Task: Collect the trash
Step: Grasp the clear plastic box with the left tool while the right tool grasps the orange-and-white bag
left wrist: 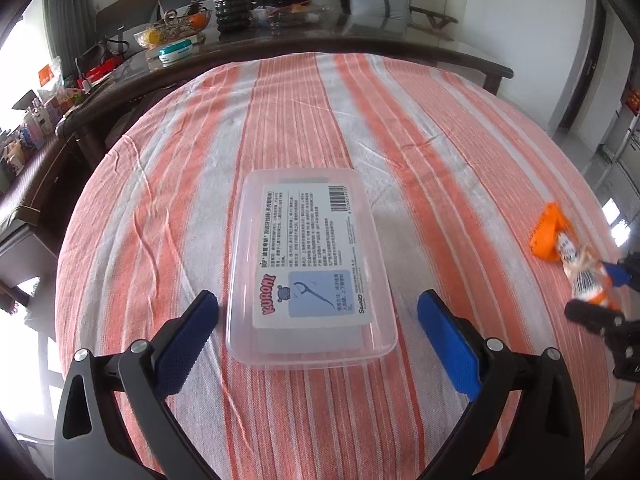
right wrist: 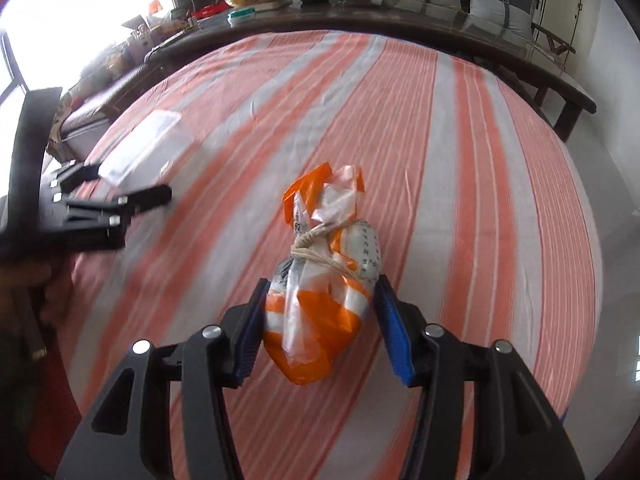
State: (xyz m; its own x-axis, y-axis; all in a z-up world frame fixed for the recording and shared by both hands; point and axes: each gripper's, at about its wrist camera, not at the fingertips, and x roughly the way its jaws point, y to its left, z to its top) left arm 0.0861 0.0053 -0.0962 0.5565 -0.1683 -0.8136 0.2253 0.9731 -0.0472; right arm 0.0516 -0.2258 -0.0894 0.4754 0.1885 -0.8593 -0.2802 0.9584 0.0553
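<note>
A clear plastic box with a printed label lies flat on the orange-and-white striped cloth. My left gripper stands open astride its near end, and its blue pads stay apart from the box walls. An orange-and-white plastic bag, tied with string, sits between the blue pads of my right gripper, which is shut on it. The left wrist view shows that bag at the far right, held by the right gripper. In the right wrist view the box and left gripper are at the left.
Behind the cloth runs a dark wooden table with a fruit bowl, a black ribbed vase and a teal box. Cluttered packages line the left side. The cloth drops away at its left and right edges.
</note>
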